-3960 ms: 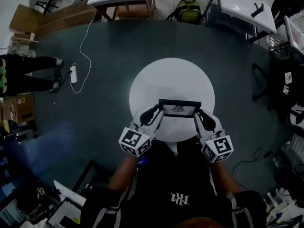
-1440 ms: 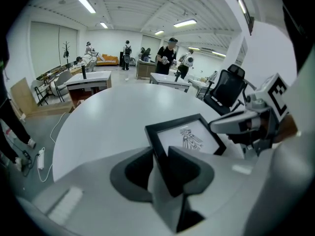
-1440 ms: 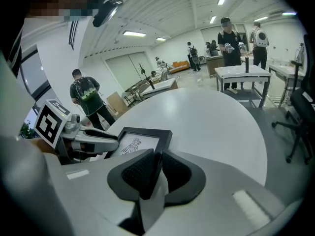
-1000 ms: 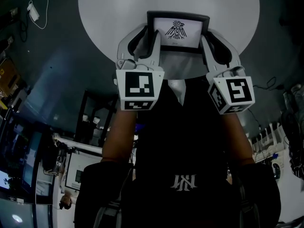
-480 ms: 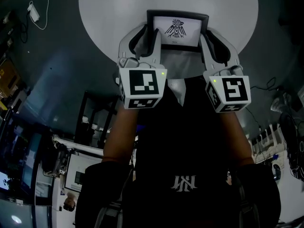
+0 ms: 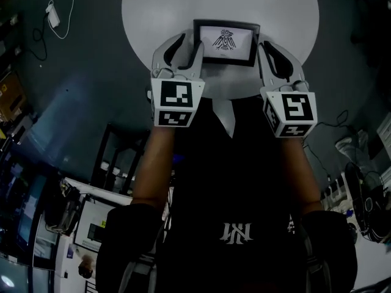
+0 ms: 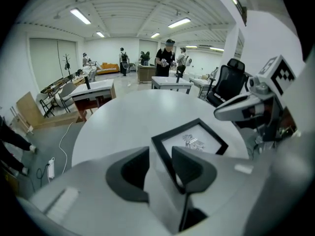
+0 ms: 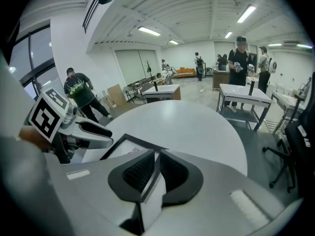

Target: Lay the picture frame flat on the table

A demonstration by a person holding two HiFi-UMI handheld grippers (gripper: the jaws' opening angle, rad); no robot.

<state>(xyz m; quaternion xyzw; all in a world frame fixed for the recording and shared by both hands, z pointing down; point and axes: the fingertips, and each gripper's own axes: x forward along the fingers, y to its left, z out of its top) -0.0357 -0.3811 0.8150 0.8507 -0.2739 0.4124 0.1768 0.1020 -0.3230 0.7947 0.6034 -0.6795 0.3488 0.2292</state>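
Head view | our left tool (image 6: 186, 46) was opening around the picture frame (image 6: 225, 41); right tool (image 6: 269, 49) clamped it | we judged: release evenly, slide clear along desk (image 6: 153, 11).

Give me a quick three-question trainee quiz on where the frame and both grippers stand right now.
1. True or false: the picture frame lies on a square table.
2. Multiple choice: what sits between the right gripper's jaws? A) the frame's edge B) a cable C) nothing
3. Short answer: which gripper shows a clear gap between one pad and the frame?

Key
1. False. The table is round and white.
2. A. The pads are closed on the frame's right edge.
3. The left gripper. Its jaws are opening, with the frame's left edge between them but not pinched.
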